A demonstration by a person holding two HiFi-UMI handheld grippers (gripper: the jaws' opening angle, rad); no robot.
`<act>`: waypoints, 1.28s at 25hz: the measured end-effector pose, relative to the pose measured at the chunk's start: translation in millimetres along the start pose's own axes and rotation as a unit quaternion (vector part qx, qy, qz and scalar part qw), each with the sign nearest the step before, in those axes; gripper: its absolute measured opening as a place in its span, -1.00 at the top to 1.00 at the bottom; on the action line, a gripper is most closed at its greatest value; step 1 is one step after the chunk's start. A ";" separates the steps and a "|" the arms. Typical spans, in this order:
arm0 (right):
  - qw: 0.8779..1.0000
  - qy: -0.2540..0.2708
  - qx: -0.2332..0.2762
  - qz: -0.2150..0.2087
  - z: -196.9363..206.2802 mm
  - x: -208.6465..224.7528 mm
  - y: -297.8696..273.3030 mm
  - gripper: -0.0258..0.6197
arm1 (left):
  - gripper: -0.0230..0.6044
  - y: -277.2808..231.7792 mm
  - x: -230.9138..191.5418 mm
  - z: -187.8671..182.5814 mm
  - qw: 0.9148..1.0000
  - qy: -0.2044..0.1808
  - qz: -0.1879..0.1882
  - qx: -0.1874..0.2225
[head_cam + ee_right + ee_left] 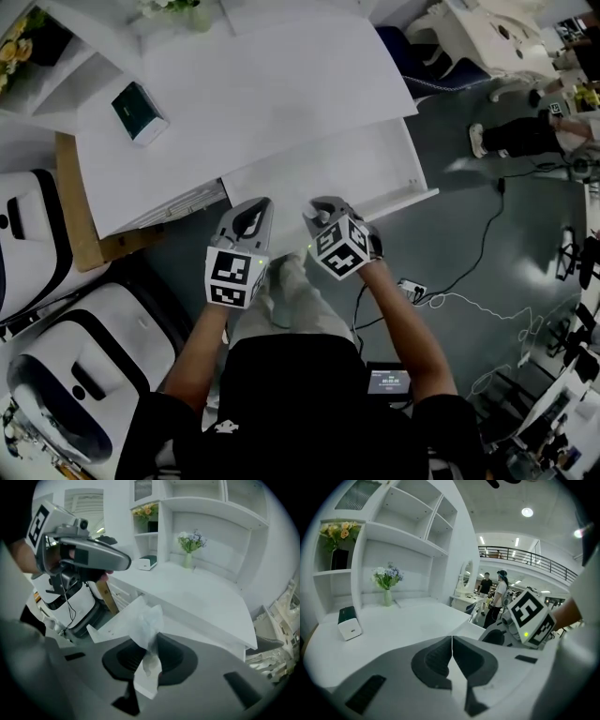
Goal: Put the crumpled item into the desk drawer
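A crumpled white tissue (149,630) sticks up from between the jaws of my right gripper (149,660), which is shut on it. In the head view that gripper (323,211) hovers at the front edge of the open white desk drawer (328,173), and the tissue is hidden there. The drawer (119,620) shows just beyond the tissue in the right gripper view. My left gripper (251,214) is beside it to the left, also at the drawer's front. Its jaws (452,651) are shut together with nothing between them.
On the white desk top (253,84) lies a small green and white box (138,111), and a vase of flowers (387,590) stands at the back. White rounded machines (66,356) stand at the left. Cables (469,300) run over the floor at the right. People (497,597) stand far off.
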State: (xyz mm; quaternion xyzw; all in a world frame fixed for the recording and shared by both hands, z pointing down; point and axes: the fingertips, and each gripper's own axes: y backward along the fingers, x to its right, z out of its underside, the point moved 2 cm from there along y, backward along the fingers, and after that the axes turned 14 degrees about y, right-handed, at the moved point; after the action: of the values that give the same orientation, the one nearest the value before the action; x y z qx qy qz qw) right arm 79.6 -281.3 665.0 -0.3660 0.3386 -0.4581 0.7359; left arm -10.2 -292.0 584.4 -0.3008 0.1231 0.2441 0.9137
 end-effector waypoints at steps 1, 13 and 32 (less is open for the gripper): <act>1.000 0.005 -0.010 -0.006 3.3 -0.8 -6.9 0.73 | 0.90 -0.6 -3.8 2.0 1.000 -0.004 -0.004 0.000; 0.991 0.017 -0.112 -0.066 53.8 -3.2 -79.6 0.73 | 0.90 -2.6 -27.2 23.1 1.000 0.006 -0.027 -0.013; 0.967 0.185 -0.174 -0.024 60.5 -1.2 -126.7 0.71 | 0.90 -2.7 -35.9 38.7 0.998 0.024 -0.043 -0.031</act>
State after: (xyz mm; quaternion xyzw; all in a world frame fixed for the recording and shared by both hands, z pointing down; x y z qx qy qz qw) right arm 75.6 -306.0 803.2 -0.4053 0.5343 -0.4694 0.5743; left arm -36.3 -283.6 629.6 -0.3398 0.1242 0.2014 0.9103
